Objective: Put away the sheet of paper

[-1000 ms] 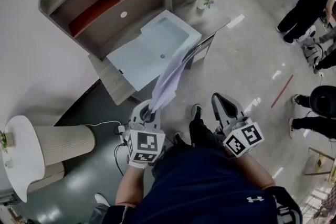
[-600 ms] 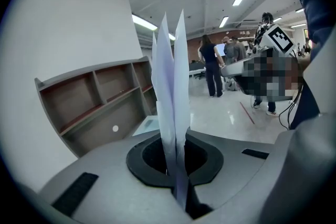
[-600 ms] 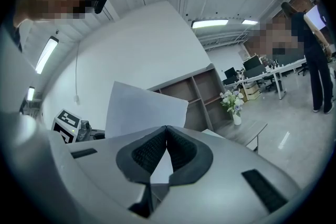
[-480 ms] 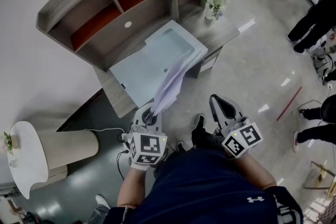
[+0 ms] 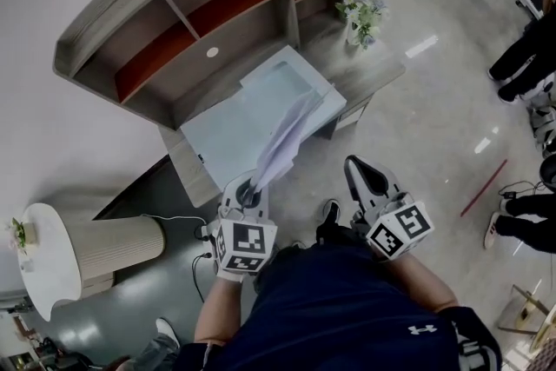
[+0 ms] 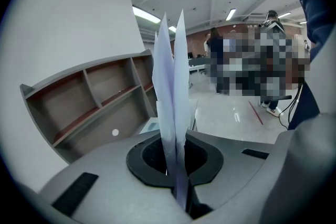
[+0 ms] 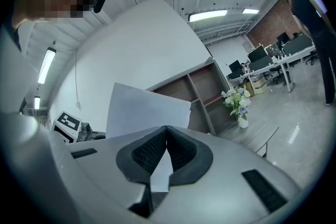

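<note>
Standing against the white wall, a curved desk with open shelves [image 5: 208,22] is seen ahead of the person in the head view, and a pale blue tray [image 5: 261,69] is laid on its top. The sheet of paper [image 5: 282,143] is held up in the air on the near side of the desk, not yet resting on anything; it is bowed lengthwise and rises from the left gripper [image 5: 249,191], whose jaws are pressed together on its lower edge. In the left gripper view the sheet [image 6: 170,86] is seen edge-on, pinched in the throat of that gripper [image 6: 176,160]. The right gripper [image 5: 363,174] is held just beside it at the same height; its jaws are closed tip to tip with nothing between them, as is shown in the right gripper view [image 7: 167,131]. A small vase of flowers [image 5: 362,17] is set at the desk's far end. The carrying step is judged to be in hand. Next, the sheet would need to be brought over the tray or a shelf, lowered flat, and released by the left jaws.
</note>
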Demonstrator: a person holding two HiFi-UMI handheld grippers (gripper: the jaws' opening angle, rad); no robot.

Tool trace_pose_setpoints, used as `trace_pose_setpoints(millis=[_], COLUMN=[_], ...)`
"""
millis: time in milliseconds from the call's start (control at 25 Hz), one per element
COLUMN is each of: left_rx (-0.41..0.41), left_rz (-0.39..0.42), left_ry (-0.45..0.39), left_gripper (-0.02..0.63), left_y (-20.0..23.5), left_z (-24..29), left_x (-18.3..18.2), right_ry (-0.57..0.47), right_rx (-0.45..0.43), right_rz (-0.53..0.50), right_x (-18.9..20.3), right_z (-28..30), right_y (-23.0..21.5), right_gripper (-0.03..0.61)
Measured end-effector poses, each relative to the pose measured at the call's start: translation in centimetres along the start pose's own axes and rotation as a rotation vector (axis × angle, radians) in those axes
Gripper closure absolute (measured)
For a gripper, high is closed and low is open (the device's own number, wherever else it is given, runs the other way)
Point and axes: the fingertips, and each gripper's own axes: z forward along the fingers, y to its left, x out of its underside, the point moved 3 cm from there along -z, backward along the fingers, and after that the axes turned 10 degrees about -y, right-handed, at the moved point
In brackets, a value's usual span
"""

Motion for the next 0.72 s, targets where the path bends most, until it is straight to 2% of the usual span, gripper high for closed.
trace_pose_setpoints(millis=[360,720], left_rx=[-0.031,-0.019], left_rz=[-0.013,-0.037], left_ry=[0.018,0.043], left_gripper=[0.598,0.598], left_y=[0.3,0.9], left_z=[3.5,6.0], left_x=[-1.3,-1.2], right_ry=[0.015,0.052], right_rx=[-0.033,-0.028], right_rz=[0.018,0.046], right_x=[-0.9,-0.2], right_z=[2.1,3.6], right_y=[-3.5,-5.5], right_gripper=[0.566,0.565])
